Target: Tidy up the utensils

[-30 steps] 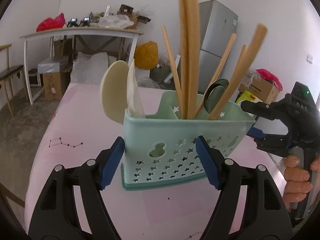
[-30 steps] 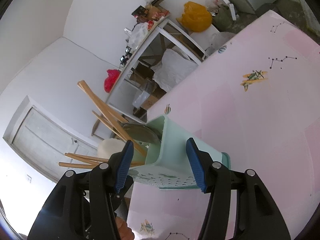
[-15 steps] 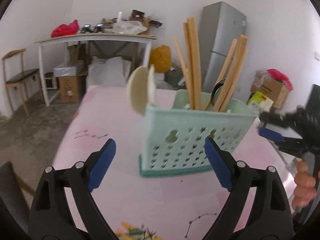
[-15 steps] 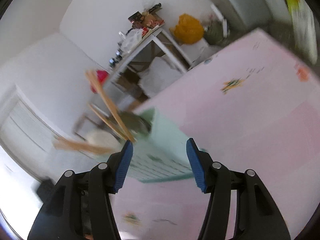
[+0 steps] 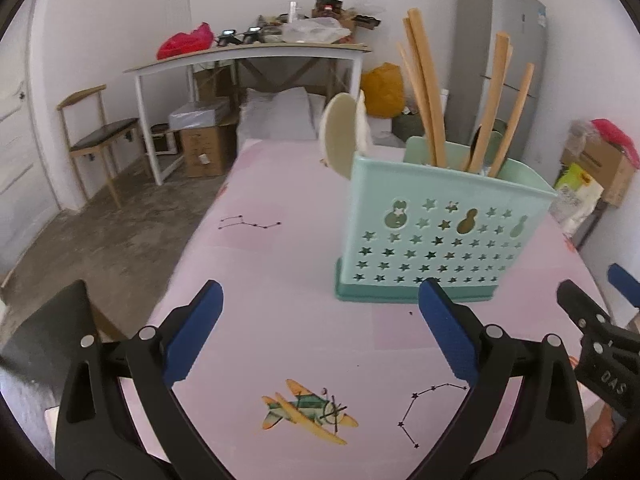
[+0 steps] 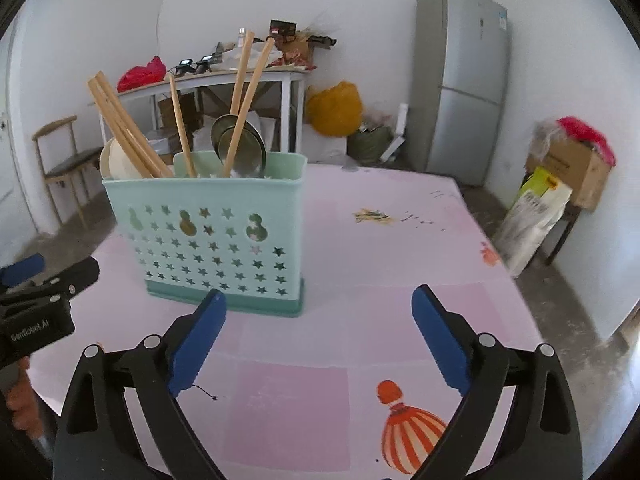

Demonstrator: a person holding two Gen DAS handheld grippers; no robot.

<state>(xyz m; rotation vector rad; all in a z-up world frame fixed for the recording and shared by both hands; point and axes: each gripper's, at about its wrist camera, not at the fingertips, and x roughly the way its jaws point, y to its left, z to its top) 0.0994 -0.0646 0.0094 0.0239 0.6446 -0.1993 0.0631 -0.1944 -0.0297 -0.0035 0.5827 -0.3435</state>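
Observation:
A mint-green utensil holder (image 5: 436,232) with star cut-outs stands upright on the pink table (image 5: 280,264); it also shows in the right wrist view (image 6: 216,236). It holds several wooden-handled utensils (image 5: 428,96), metal ladles (image 6: 240,148) and a cream spoon (image 5: 340,140). My left gripper (image 5: 320,332) is open and empty, back from the holder's near side. My right gripper (image 6: 320,336) is open and empty, in front of the holder and to its right.
The pink table cover carries printed pictures: a plane (image 5: 308,412) and a balloon (image 6: 408,432). Behind stand a white table (image 5: 248,60) with clutter, a chair (image 5: 96,136), a grey fridge (image 6: 460,80) and boxes (image 6: 572,168). The table edges drop to concrete floor.
Both grippers have opened wide and pulled back from the holder, which now stands free on the table. The right wrist view has swung from tilted to level.

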